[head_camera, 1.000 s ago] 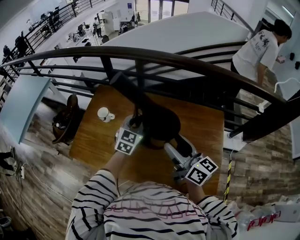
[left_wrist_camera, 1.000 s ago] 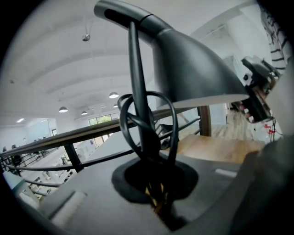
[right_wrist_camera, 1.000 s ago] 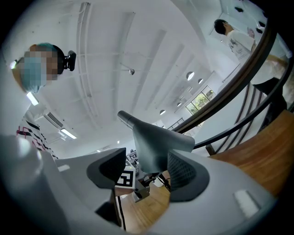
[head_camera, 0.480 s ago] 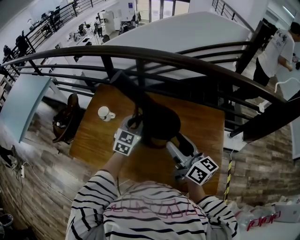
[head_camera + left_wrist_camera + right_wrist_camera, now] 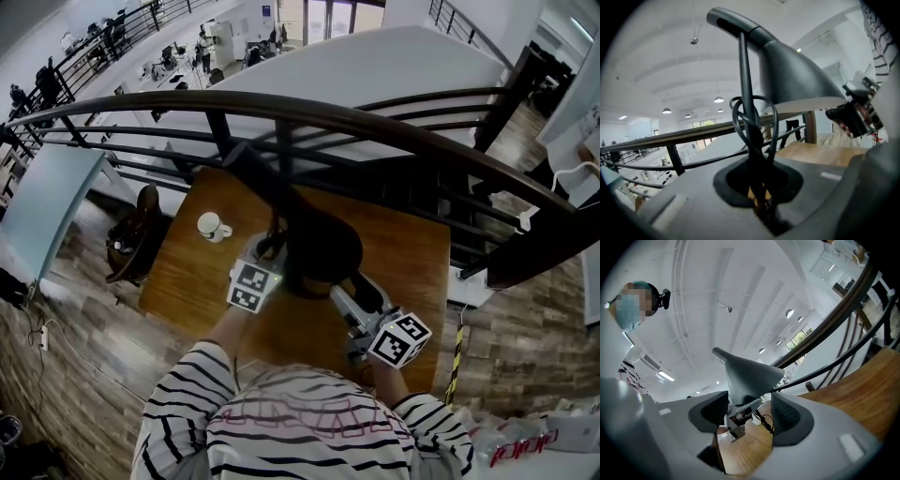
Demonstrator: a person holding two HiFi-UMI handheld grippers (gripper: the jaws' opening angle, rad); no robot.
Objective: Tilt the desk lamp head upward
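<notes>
- Currently the desk lamp (image 5: 319, 248) stands near the middle of the wooden table (image 5: 412, 253). From my head view it shows as a dark dome just ahead of both grippers.
- My left gripper (image 5: 761, 197) has its jaws clamped on the lamp's thin upright stem (image 5: 744, 84), low down. A dark cable (image 5: 771, 117) loops beside the stem just above the pads.
- From the left gripper view, the lamp head (image 5: 792, 70) flares out to the right at the top of the stem. Its open face points mostly downward toward the table.
- My right gripper (image 5: 749, 408) has its jaws standing wide apart, gripping nothing. The lamp head's lower rim (image 5: 747, 373) sits in line with the gap between the two dark pads. I cannot tell whether either pad touches it.
- In the head view the right gripper (image 5: 361, 300) reaches in from the lower right, its tips at the edge of the dark dome. The left gripper (image 5: 258, 272) comes in from the lamp's left side.
- On the table's left part, apart from the lamp, sits a white mug (image 5: 210, 226).
- Beyond the table's far edge runs a dark railing (image 5: 375, 122).
</notes>
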